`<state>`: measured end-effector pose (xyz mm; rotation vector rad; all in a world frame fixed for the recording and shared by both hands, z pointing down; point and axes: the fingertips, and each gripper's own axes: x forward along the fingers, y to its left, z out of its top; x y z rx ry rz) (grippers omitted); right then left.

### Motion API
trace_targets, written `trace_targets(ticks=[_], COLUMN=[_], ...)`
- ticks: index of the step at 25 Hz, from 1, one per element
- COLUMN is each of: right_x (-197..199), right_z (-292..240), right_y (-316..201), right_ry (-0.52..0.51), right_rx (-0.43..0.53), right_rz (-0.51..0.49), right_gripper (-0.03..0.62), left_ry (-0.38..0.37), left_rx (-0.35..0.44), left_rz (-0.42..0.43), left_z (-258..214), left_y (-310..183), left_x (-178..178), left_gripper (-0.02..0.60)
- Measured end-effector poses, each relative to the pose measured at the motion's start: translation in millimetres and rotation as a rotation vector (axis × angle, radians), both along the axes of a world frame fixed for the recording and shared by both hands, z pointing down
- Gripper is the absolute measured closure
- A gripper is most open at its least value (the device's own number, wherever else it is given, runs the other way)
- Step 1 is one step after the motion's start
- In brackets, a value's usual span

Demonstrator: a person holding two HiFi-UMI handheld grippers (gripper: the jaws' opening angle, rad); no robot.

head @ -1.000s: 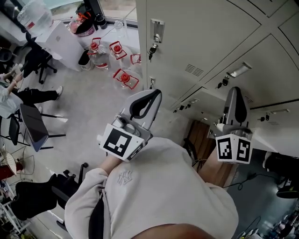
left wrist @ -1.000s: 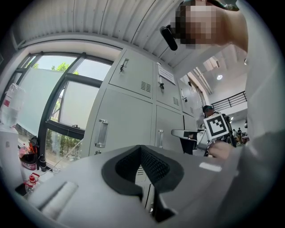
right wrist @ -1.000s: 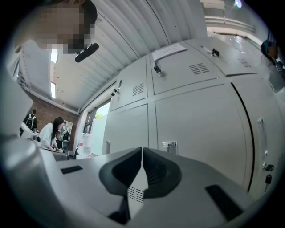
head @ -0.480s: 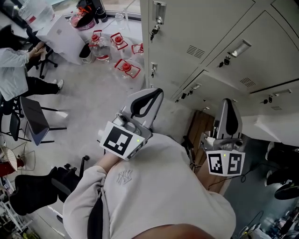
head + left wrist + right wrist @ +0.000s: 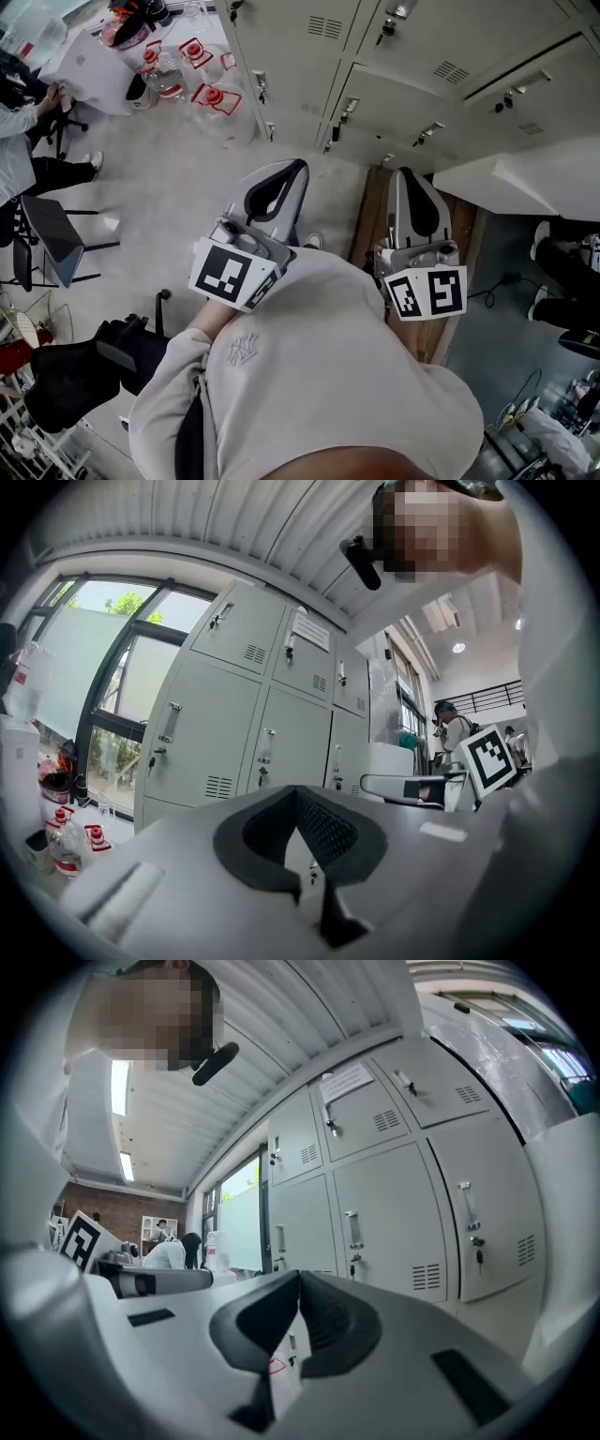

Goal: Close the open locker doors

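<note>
The left tool [image 5: 286, 178] and the right tool [image 5: 412, 187] are held up side by side in front of the wearer's pale sweatshirt [image 5: 309, 394], both aimed at a row of grey lockers [image 5: 394, 103] that runs along the top of the head view. In the left gripper view the left tool [image 5: 298, 803] is clenched, its dark padded tips meeting with nothing caught between them, and shut locker doors [image 5: 234, 733] with upright handles and small vents stand behind it, well apart from it. The right gripper view shows the same of the right tool [image 5: 298, 1288]: tips pressed together, empty, with more shut doors [image 5: 394, 1213] beyond. Neither tool touches a locker. At the head view's right a pale flat panel [image 5: 516, 178] juts out from the row above the grey floor; it looks like a door swung open, though that cannot be told for certain. A brown wooden strip [image 5: 370, 216] lies on the floor below the lockers, between the two tools. To the left, clear water jugs with red caps [image 5: 211, 98] stand on the floor [image 5: 169, 187] close to the end of the lockers. Further left a person in white [image 5: 14, 122] sits near the edge, and a black office chair [image 5: 66, 384] stands at the lower left.
</note>
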<state>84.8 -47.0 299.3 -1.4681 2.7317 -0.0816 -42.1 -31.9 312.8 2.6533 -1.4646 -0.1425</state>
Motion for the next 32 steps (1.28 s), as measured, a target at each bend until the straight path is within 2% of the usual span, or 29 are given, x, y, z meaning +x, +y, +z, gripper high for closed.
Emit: trace_targets(ticks=[7,15,22,32], right_x=[12.1,-2.3,-14.5,-13.2], right_z=[21.1,41.1,36.1,34.5], right_y=[33.1,47.4,44.1,41.8], right_ry=[-0.008,-0.036,-0.028,-0.014], right_rx=[-0.027,-0.088,-0.080,-0.063], right_rz=[-0.006,0.007,0.004,-0.015], right_gripper=[0.582,0.582,0.582,0.582], left_ry=[-0.005,-0.005,-0.013,-0.014], left_rx=[-0.009,-0.020,-0.021,-0.016], left_rz=[-0.001,0.005,0.009,0.020], left_z=[8.9,8.4,5.3,5.3], left_y=[29.5,34.1,27.5,23.5], left_x=[20.1,8.9,0.0,10.7], left_gripper=[0.580,0.580,0.580,0.580])
